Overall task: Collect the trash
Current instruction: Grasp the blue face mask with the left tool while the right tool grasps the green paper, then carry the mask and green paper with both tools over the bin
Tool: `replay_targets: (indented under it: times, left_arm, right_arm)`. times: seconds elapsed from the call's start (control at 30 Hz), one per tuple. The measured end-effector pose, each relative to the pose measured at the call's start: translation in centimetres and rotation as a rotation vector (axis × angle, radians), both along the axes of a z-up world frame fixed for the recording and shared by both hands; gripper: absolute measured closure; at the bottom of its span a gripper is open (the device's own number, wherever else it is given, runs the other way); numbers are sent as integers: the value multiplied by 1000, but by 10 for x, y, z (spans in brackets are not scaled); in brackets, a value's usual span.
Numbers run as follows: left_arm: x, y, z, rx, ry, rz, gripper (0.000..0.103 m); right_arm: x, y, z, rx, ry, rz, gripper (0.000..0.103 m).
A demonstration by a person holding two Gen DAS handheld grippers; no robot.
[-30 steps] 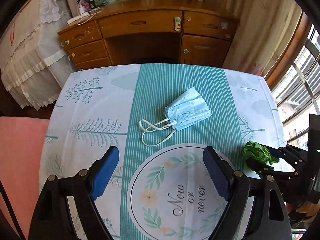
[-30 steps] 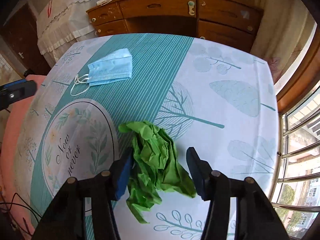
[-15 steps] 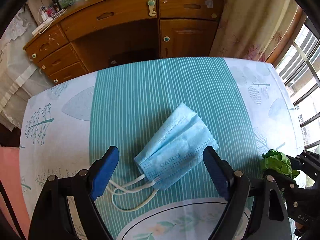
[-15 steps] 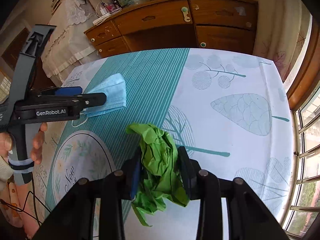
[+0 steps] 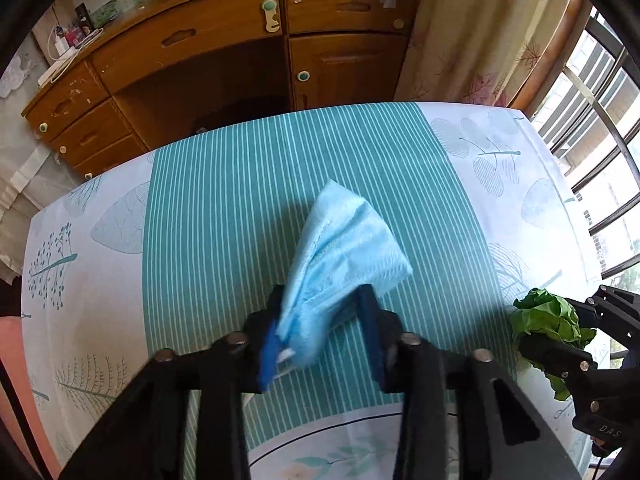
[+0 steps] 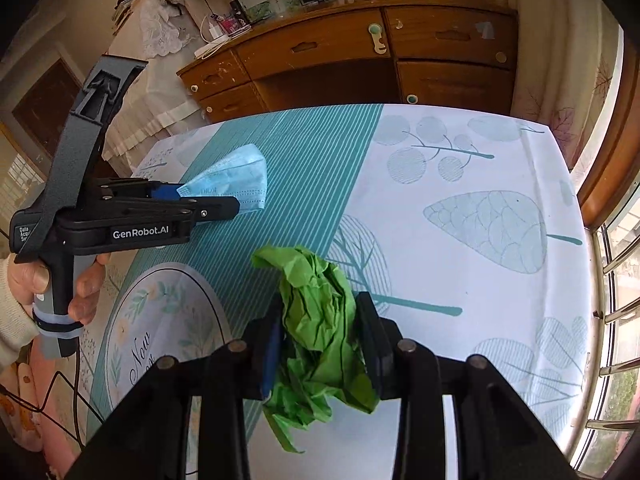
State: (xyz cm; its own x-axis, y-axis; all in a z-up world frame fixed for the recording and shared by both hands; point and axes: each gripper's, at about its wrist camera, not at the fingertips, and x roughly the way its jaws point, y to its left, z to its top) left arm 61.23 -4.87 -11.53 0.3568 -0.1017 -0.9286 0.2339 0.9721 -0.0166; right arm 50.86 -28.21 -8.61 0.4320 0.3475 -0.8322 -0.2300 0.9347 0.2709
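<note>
My left gripper (image 5: 320, 320) is shut on a light blue face mask (image 5: 344, 252), pinching its near end while the far end sticks up over the striped tablecloth (image 5: 224, 208). The right wrist view shows the same mask (image 6: 236, 184) in the left gripper (image 6: 224, 210), with its far part close to the cloth. My right gripper (image 6: 318, 328) is shut on a crumpled green paper (image 6: 320, 324) and holds it above the table. The green paper (image 5: 548, 320) also shows at the right edge of the left wrist view.
A wooden desk with drawers (image 5: 248, 52) stands beyond the table's far edge. A window with bars (image 5: 600, 152) runs along the right side. The table edge (image 6: 576, 320) lies close on the right. A lace-covered piece of furniture (image 6: 160, 52) stands at the far left.
My left gripper moved forward over the mask and closed on it, bunching it up. My right gripper closed on the green paper and lifted it slightly.
</note>
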Motion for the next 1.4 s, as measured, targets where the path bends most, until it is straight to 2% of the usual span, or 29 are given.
replay_targets:
  times: [0.1,0.27,0.53,0.83,0.97,1.1,1.23,1.4]
  left_arm:
    - [-7,-5,2,13,-8,39,93]
    - [-30,-7,8,24,-37,87,95]
    - [-113,4,59,21,-143,188,95]
    - [-266,41,127,-20,-244,254,95]
    - [-349,64,154,-46,-271,255,95]
    - [-429,91,177,-95,-302,252,94]
    - [-497,116,189,-133,-322,263,94]
    - [-560,131,183,-137,-324,242,94]
  right_arm:
    - [-2,0,1,1,7,-16,68]
    - [-14,-1,2,10,40,-49,70]
    - [-79,-1,18,37,53,-107,70]
    - [-196,25,84,69,-41,-197,71]
    - [-265,54,118,71,-107,-229,70]
    - [-333,89,139,82,-156,-266,70]
    - [-398,130,150,79,-189,-279,70]
    - [-461,167,147,58,-201,-253,70]
